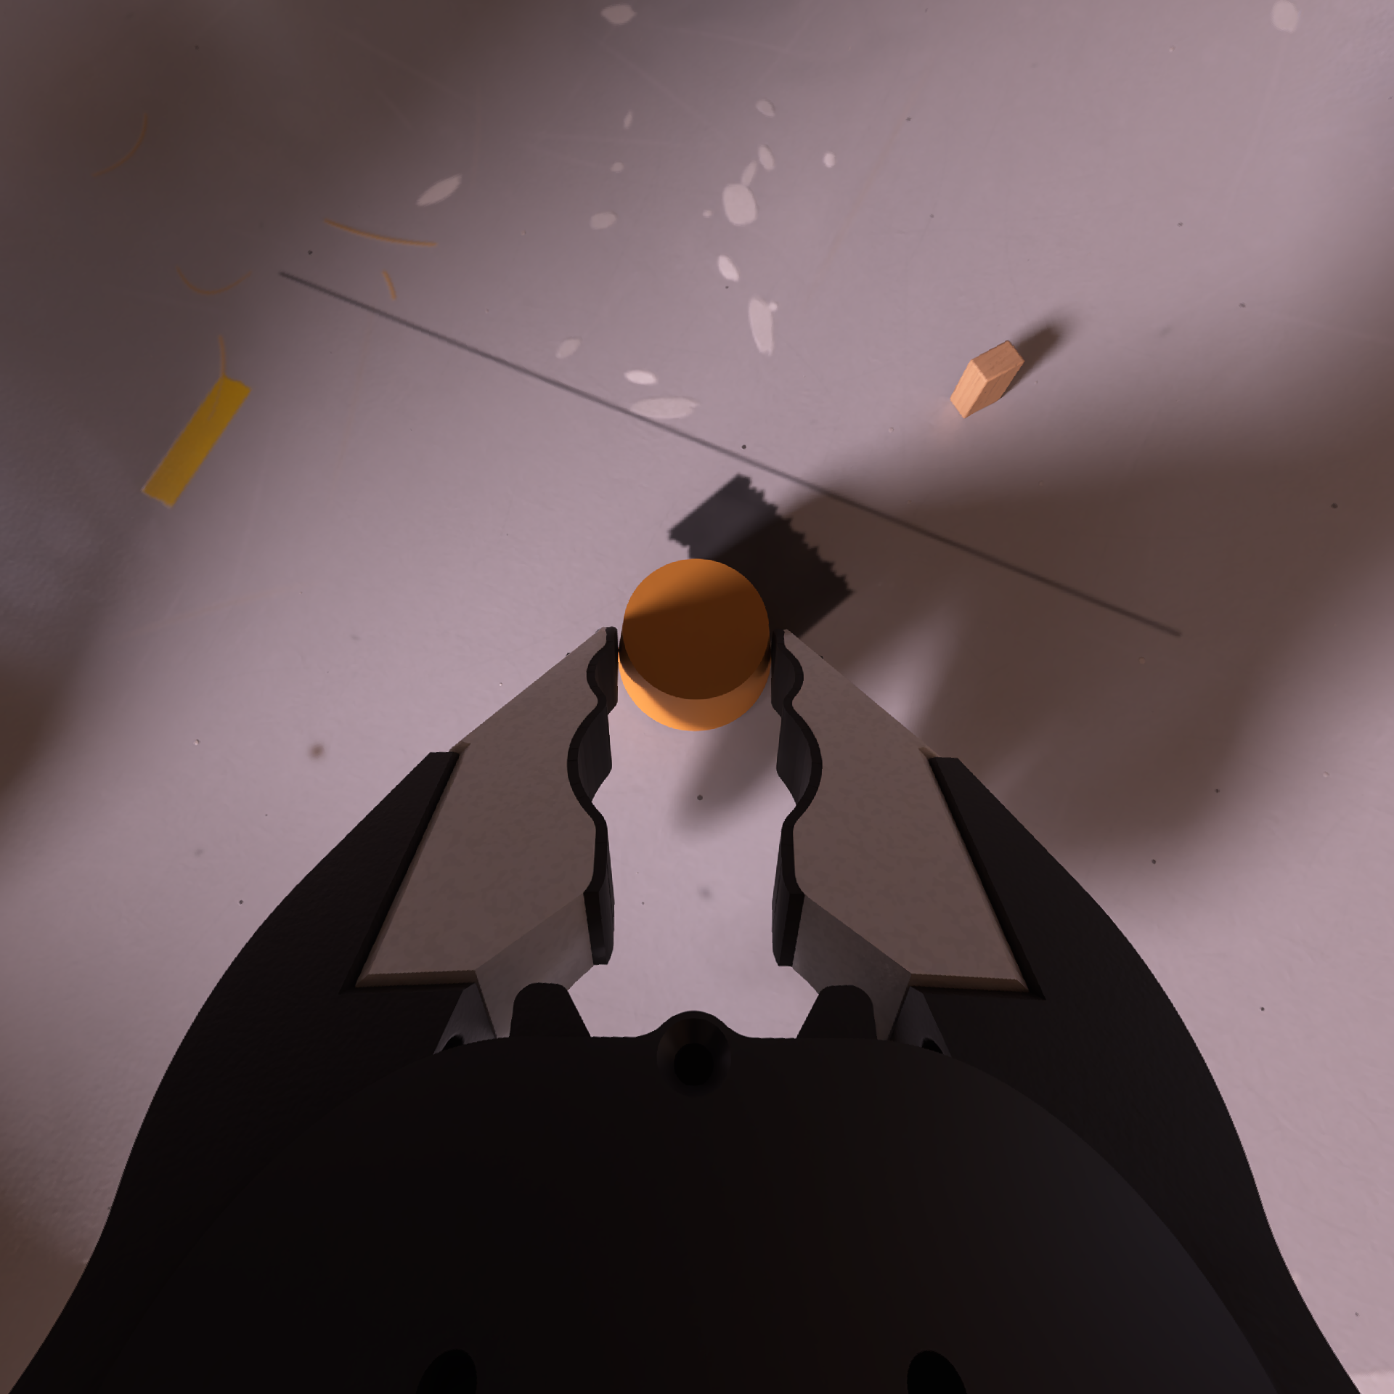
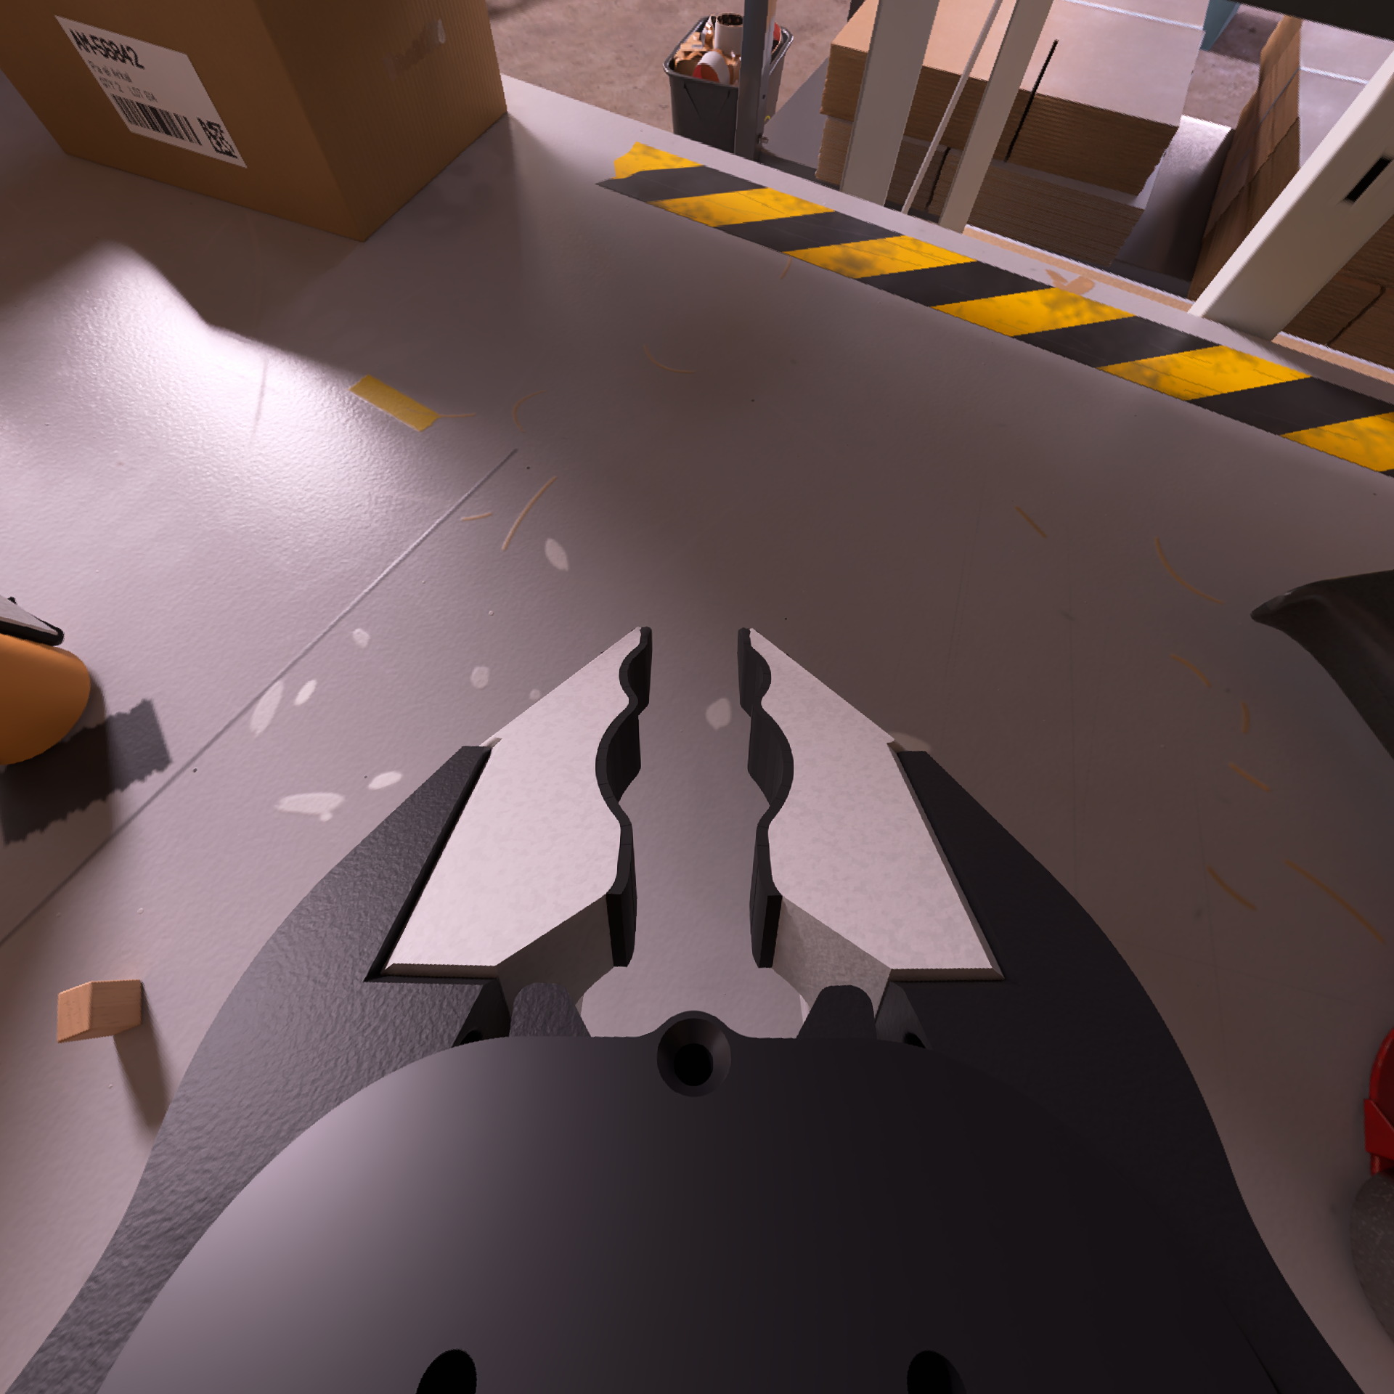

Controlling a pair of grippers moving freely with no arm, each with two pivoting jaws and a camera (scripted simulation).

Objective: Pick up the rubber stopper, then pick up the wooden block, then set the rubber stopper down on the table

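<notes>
My left gripper (image 1: 694, 647) is shut on the orange rubber stopper (image 1: 694, 618), pinching it at the fingertips and holding it a little above the table; its shadow lies below. The stopper also shows at the left edge of the right wrist view (image 2: 34, 709). The small wooden block (image 1: 987, 379) lies on the table ahead and to the right of the stopper, apart from both grippers. In the right wrist view the block (image 2: 98, 1009) sits low at the left. My right gripper (image 2: 694, 635) is open and empty above the bare table.
A cardboard box (image 2: 264, 98) stands at the far left. A yellow-and-black striped band (image 2: 981, 279) marks the far table edge. A yellow tape piece (image 1: 196, 441) and a dark tape patch (image 1: 754, 543) lie flat. A dark object (image 2: 1343, 641) and a red object (image 2: 1382, 1109) sit at the right edge.
</notes>
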